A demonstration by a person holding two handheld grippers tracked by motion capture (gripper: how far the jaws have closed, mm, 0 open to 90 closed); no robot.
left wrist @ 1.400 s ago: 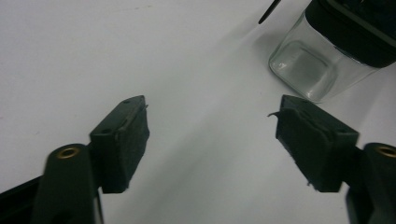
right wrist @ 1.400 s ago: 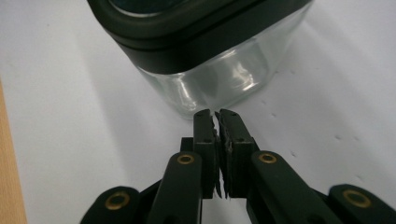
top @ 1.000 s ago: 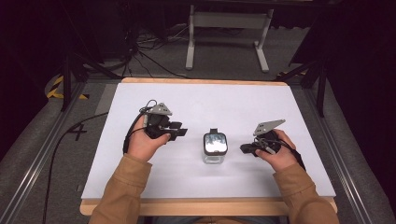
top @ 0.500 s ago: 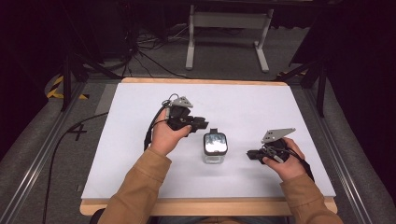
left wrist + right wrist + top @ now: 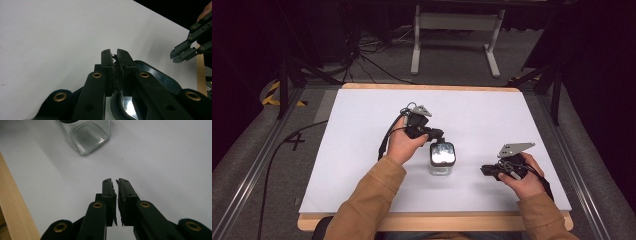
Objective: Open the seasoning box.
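A white table (image 5: 362,165) carries a single square glass jar (image 5: 442,159), standing upright near the middle, a little toward the person's side, with a dark-rimmed lid (image 5: 442,152) on top. The person's left arm reaches in from the near edge so that the left gripper (image 5: 435,134) sits at the jar's far-left corner, just over the lid; in the left gripper view its jaws are pressed together with nothing between them, the lid's dark rim (image 5: 160,75) directly beneath, a placement that seems meant for working on the lid rather than lifting the jar. The right gripper (image 5: 484,170) waits well apart to the right of the jar, near the table's near-right part, pointing left toward it; the right gripper view shows its jaws closed and empty, the jar's clear base (image 5: 87,137) ahead of them. That stand-off likely keeps the right tool out of the way yet ready to steady the glass. Judged from this, the jar is not yet gripped by either tool.
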